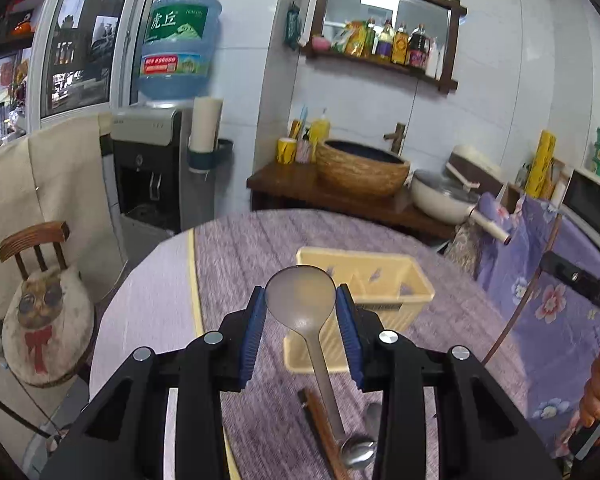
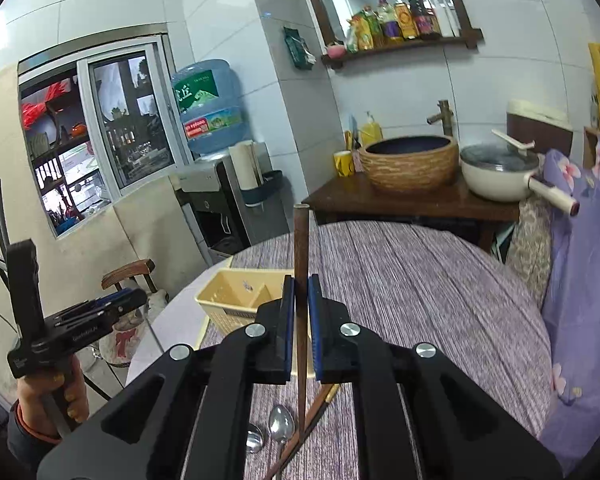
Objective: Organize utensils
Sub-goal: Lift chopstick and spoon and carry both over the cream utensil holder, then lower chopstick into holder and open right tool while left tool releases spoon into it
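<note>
My left gripper [image 1: 301, 304] is shut on the bowl of a steel ladle-like spoon [image 1: 300, 300], held above the table with its handle slanting down toward me. Just beyond it stands a cream plastic utensil caddy [image 1: 414, 286] with dividers. Below the spoon lie brown chopsticks [image 1: 320, 420] and a small metal spoon [image 1: 358, 450] on the purple cloth. My right gripper [image 2: 299, 292] is shut on a dark brown chopstick [image 2: 301, 240] that stands upright. The caddy [image 2: 228, 300] sits ahead to its left. Two small spoons [image 2: 281, 426] and more chopsticks [image 2: 320, 404] lie beneath.
A round table with a striped purple cloth [image 2: 420, 288] carries everything. A chair with a cat cushion [image 1: 46, 312] stands left. Behind are a water dispenser [image 1: 152, 168], a wooden stand with a basin [image 1: 362, 172] and a white pot [image 1: 440, 198]. A hand [image 2: 46, 404] holds the other gripper.
</note>
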